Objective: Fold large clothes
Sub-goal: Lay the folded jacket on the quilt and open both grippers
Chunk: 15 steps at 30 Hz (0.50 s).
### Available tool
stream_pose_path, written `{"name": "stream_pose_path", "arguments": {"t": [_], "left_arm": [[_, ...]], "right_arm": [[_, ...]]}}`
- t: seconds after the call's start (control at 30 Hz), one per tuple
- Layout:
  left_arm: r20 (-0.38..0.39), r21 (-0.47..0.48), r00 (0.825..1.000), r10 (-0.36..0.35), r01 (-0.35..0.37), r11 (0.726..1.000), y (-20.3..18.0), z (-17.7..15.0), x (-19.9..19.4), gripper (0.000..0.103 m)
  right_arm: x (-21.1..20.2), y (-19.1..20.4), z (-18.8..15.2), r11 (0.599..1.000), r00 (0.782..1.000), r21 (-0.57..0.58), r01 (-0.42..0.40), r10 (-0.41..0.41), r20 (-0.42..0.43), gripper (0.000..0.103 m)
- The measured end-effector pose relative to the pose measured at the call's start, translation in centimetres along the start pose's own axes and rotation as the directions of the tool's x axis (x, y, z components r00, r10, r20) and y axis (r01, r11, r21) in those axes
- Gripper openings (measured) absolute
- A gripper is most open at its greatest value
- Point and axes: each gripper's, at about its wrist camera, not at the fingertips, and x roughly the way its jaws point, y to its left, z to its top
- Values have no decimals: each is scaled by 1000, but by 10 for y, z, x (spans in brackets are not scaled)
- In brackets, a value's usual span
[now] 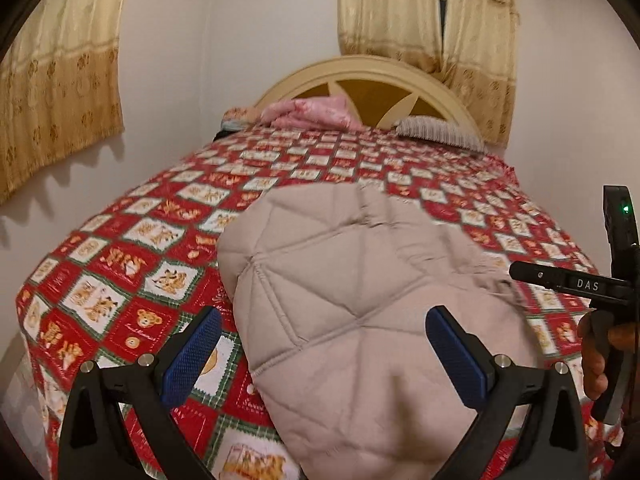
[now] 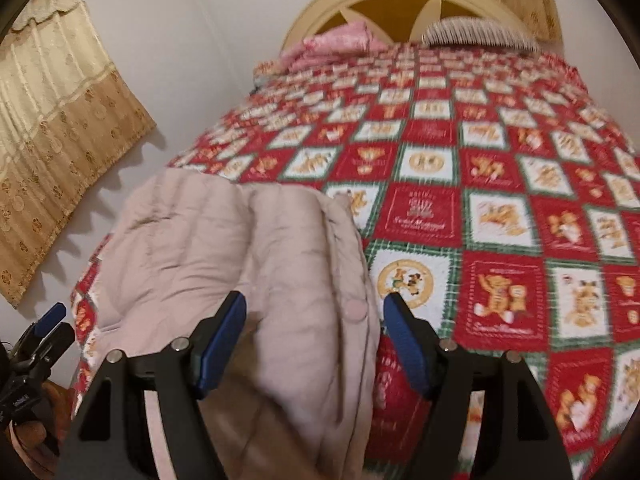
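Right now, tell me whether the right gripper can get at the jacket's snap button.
Probably yes. The right gripper hangs above the jacket with its jaws open, and the snap button sits on the fold just inside the right pad. Nothing covers it.

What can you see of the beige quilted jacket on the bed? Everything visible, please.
The beige quilted jacket is a padded, matte fabric garment stitched in diamond panels, with a round matching snap near one edge. It lies bunched and partly folded at the near end of the bed, resting on the red teddy-bear bedspread. Both grippers frame it with open fingers; no pad presses on it. Its sleeves and full outline cannot be made out.
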Motion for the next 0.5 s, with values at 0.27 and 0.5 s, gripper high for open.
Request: {"name": "stream_pose_path", "arguments": {"t": [0.27,0.5], "left_arm": [[65,-9,998,-8,9,1000,-11,-12,-47,102],[103,-5,995,-6,6,1000,-15,-16,-70,102]], "right_arm": [[-66,49,-25,990,990,-132,47,-29,135,85],[-89,64,-40,989,985,-148,32,-6,172,87]]}}
